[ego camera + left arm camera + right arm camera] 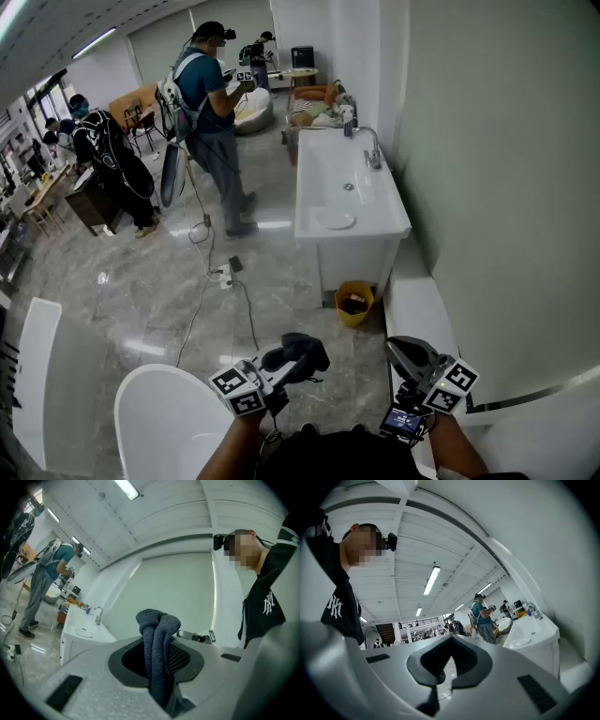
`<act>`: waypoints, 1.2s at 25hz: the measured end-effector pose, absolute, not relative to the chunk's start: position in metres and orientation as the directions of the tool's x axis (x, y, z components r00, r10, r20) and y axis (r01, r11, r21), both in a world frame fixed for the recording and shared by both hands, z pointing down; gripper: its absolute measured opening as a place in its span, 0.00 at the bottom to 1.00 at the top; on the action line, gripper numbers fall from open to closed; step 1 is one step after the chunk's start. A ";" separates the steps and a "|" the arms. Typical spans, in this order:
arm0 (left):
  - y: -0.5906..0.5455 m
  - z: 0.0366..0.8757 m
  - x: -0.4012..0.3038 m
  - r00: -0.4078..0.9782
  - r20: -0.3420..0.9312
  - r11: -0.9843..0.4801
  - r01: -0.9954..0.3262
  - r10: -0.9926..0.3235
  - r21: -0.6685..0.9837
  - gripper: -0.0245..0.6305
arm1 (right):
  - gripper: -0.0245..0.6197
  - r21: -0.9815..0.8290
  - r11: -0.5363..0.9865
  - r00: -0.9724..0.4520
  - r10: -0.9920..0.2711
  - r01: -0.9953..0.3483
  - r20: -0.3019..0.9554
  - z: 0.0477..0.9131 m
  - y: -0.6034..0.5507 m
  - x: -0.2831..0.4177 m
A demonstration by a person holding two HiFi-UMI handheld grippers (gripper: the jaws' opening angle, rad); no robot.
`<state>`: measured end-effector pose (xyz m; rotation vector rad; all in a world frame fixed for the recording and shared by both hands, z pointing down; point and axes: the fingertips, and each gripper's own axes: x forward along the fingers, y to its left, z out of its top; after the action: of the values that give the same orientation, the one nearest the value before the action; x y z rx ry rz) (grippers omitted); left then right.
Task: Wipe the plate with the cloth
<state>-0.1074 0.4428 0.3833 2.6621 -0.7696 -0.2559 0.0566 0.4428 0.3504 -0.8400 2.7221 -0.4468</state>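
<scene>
A dark grey cloth (298,354) hangs bunched from my left gripper (284,364), low in the head view. In the left gripper view the cloth (158,644) is pinched between the jaws of the left gripper (159,670), folded over at its top. My right gripper (407,354) is held level beside it, shut with nothing in it (447,665). The white plate (336,220) lies on the near end of a white sink counter (319,164) some way ahead. It also shows small in both gripper views, as the plate (84,632) and the plate (520,642).
A yellow bin (354,302) stands on the floor at the counter's near end. A white round tabletop (164,422) is at my lower left. A person in a teal shirt (211,103) stands left of the counter, with cables (220,272) on the floor. A wall (506,187) runs along the right.
</scene>
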 end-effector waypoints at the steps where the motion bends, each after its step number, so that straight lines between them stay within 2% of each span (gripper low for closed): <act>1: 0.443 0.383 -0.109 0.836 -0.079 -0.790 -0.476 -0.543 0.387 0.14 | 0.04 -0.363 0.785 -0.799 -0.582 -0.502 -0.152 0.351 0.443 0.056; 19: 0.445 0.382 -0.108 0.825 -0.087 -0.778 -0.484 -0.558 0.400 0.14 | 0.04 -0.347 0.784 -0.791 -0.591 -0.515 -0.162 0.348 0.442 0.063; 30: 0.435 0.377 -0.071 0.801 -0.089 -0.762 -0.521 -0.593 0.385 0.14 | 0.05 -0.306 0.799 -0.802 -0.577 -0.517 -0.154 0.350 0.430 0.104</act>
<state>-0.0708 0.4351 0.3772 2.6460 -0.8465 -0.2924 0.1041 0.4302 0.3498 -0.8497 2.7486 -0.3664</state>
